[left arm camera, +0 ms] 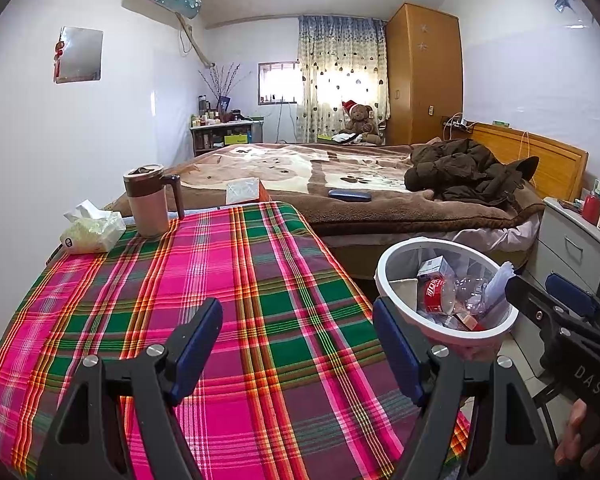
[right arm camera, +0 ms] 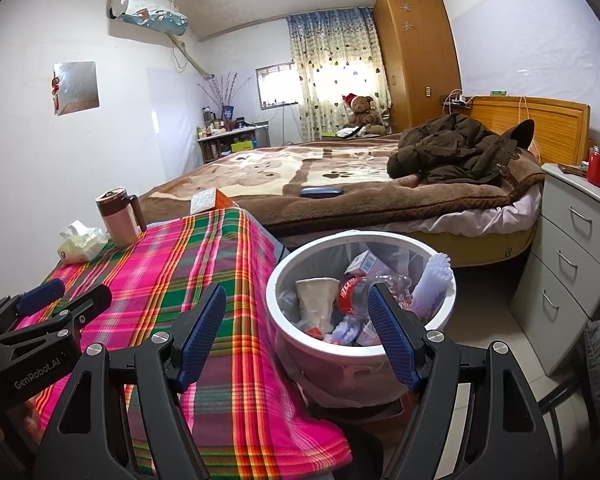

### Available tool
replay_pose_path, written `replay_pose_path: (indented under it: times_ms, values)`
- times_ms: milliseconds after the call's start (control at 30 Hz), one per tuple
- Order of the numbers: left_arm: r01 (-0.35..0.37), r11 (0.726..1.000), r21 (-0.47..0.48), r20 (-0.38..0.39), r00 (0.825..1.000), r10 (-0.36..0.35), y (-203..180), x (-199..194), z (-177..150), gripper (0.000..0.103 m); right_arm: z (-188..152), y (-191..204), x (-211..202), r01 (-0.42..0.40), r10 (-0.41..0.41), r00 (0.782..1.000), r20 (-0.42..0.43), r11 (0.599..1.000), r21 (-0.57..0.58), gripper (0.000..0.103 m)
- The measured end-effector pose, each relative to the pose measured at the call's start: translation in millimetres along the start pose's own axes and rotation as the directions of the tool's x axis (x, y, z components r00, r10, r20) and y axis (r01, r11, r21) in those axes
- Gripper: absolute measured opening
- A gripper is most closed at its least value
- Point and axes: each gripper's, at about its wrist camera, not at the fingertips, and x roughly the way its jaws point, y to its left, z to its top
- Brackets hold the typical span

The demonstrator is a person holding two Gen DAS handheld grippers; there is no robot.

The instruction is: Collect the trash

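A white trash bin (left arm camera: 384, 268) (right arm camera: 276, 276) stands on the floor right of the plaid-covered table (left arm camera: 204, 288) (right arm camera: 172, 280). It holds a crushed red-labelled bottle (left arm camera: 438, 294) (right arm camera: 350, 294), a small box (right arm camera: 364, 262), paper and plastic wrappers. My left gripper (left arm camera: 298, 314) is open and empty above the tablecloth. My right gripper (right arm camera: 296, 304) is open and empty, over the table's edge and the bin's near rim. The right gripper also shows at the right of the left wrist view (left arm camera: 548, 304), and the left gripper at the left of the right wrist view (right arm camera: 68, 296).
A lidded mug (left arm camera: 150, 200) (right arm camera: 118, 216) and a tissue pack (left arm camera: 90, 230) (right arm camera: 80, 242) stand at the table's far left. A boxed item (left arm camera: 244, 190) sits at the far edge. A bed (left arm camera: 340, 184) lies behind, a drawer unit (right arm camera: 572, 240) to the right.
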Motion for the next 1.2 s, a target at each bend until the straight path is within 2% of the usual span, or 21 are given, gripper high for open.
replay_pose_path:
  times_ms: [1200]
  values:
    - [-0.001, 1.0, -0.004, -0.002, 1.0, 0.001, 0.8, 2.0, -1.4, 0.079, 0.0, 3.3, 0.4, -0.006, 0.006, 1.0, -0.001, 1.0, 0.0, 0.075]
